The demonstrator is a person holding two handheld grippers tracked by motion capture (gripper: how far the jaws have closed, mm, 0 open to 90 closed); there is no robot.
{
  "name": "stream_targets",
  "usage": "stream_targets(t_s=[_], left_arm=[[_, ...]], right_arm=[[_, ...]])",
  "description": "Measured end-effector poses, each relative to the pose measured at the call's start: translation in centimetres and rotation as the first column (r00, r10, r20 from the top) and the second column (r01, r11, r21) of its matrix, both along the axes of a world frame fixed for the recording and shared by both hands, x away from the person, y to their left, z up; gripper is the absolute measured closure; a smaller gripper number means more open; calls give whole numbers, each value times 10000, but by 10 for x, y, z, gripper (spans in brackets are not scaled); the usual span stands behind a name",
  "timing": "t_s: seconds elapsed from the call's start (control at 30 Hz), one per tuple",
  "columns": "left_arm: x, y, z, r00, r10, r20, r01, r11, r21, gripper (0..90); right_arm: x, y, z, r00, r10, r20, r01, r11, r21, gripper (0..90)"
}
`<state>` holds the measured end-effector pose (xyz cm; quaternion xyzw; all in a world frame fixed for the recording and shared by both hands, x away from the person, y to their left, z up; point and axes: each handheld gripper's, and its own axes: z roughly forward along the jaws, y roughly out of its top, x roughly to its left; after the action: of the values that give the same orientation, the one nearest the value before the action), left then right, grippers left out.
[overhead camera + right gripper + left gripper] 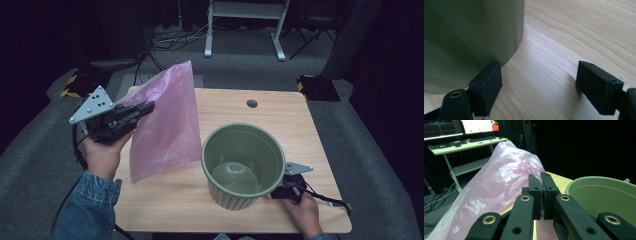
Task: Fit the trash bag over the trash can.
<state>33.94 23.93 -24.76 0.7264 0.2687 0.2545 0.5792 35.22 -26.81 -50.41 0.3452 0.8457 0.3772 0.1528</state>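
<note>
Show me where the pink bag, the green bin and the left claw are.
pink bag (167, 125), high view, middle of its hanging sheet
green bin (226, 195), high view, ribbed outer wall
left claw (541, 185), left gripper view, between its tips

I see a wooden table (170, 200) with a light top and rounded corners, and a small round hole (252, 103) near its far edge. On it stands a green ribbed pot (243, 165), upright, toward my right side. The lower edge of a pink plastic bag (165, 125) seems to touch the wood at the left. The table stands on a grey floor (30, 150).
</note>
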Motion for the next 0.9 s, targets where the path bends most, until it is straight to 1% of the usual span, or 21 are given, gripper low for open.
stream_targets(t_s=[0.1,0.17,0.23,0.37,0.53,0.7,0.8,0.9], left_arm=[[3,2,8,9997,-214,-74,214,9997,110,882],[4,4,12,9993,-351,-109,352,9993,110,882],[4,6,17,9992,-393,-76,395,9991,153,882],[4,10,28,9982,-602,4,602,9982,40,882],[3,9,40,9960,-872,200,874,9961,-109,882],[2,3,50,9919,-1211,375,1224,9919,-351,882],[0,-3,57,9876,-1457,580,1481,9882,-390,882],[-3,-8,65,9829,-1666,789,1712,9837,-545,882]], right_arm=[[0,0,0,10000,42,-1,-42,10000,4,207],[0,0,0,10000,49,-3,-49,10000,5,207],[0,0,0,10000,53,-1,-53,10000,4,207],[0,0,0,10000,55,-5,-55,10000,5,207],[0,0,0,10000,50,21,-50,10000,-3,206],[0,4,0,10000,50,14,-50,10000,-5,206],[0,8,0,9996,286,21,-285,9996,-24,207],[-1,8,0,9994,349,17,-349,9994,-23,206]])
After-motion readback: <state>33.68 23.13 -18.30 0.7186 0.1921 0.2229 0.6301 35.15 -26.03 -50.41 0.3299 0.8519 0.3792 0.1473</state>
